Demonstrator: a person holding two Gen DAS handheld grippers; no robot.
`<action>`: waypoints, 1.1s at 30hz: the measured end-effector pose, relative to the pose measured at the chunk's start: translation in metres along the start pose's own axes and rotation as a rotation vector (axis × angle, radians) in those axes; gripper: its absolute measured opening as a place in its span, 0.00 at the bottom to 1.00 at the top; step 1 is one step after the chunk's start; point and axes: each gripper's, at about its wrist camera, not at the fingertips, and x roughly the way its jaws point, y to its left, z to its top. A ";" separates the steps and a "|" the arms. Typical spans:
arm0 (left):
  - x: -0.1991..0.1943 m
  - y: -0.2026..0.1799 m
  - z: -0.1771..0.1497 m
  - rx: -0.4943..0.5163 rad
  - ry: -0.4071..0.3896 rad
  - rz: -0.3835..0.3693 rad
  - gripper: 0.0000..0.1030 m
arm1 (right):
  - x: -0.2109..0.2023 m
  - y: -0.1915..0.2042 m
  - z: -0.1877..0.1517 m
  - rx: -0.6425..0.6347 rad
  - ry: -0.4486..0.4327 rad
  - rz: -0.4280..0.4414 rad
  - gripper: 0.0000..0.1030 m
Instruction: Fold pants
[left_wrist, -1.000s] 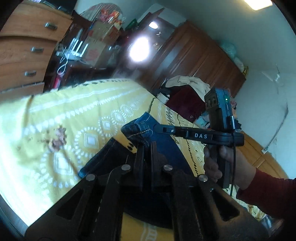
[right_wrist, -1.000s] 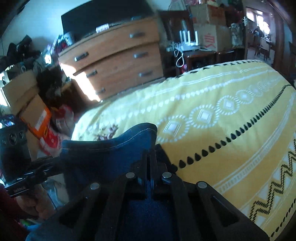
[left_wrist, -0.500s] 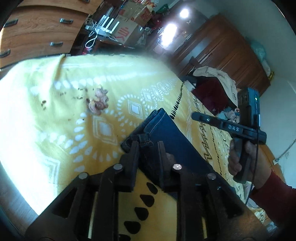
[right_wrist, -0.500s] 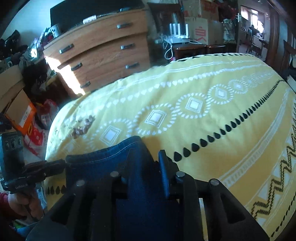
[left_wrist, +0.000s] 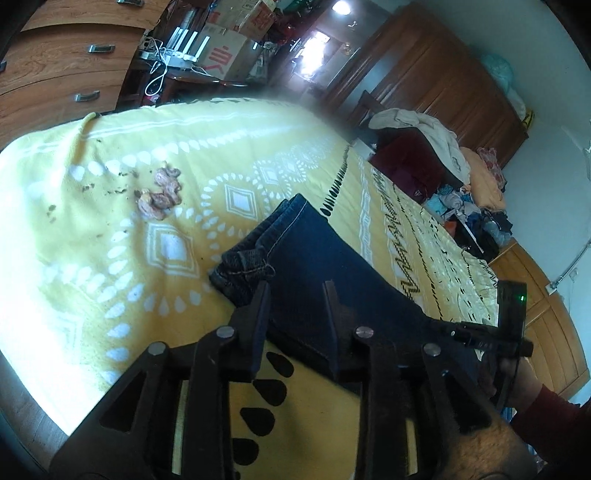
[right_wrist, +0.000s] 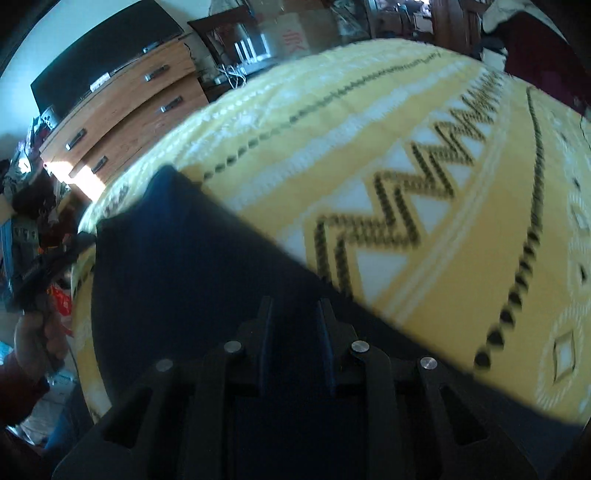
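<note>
Now the dark blue denim pants (left_wrist: 325, 266) lie folded into a long strip on the yellow patterned bedspread (left_wrist: 110, 236), the long axis running away from my left gripper (left_wrist: 295, 295) toward the hems. Its jaws are opening, the near denim edge between them but not pinched. My right gripper (right_wrist: 293, 308) hovers part-open over the cloth, holding nothing. The left view shows the stacked hems; the right view, blurred, shows only flat denim.
</note>
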 end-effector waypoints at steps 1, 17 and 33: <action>0.002 0.001 -0.001 -0.005 0.006 0.004 0.31 | 0.005 0.000 -0.006 -0.050 -0.002 -0.065 0.25; -0.004 -0.013 -0.001 0.000 -0.007 0.043 0.41 | -0.007 -0.029 -0.015 -0.043 -0.038 -0.096 0.32; -0.026 0.003 -0.003 -0.124 0.035 0.066 0.54 | -0.129 -0.123 -0.128 0.296 -0.057 -0.401 0.55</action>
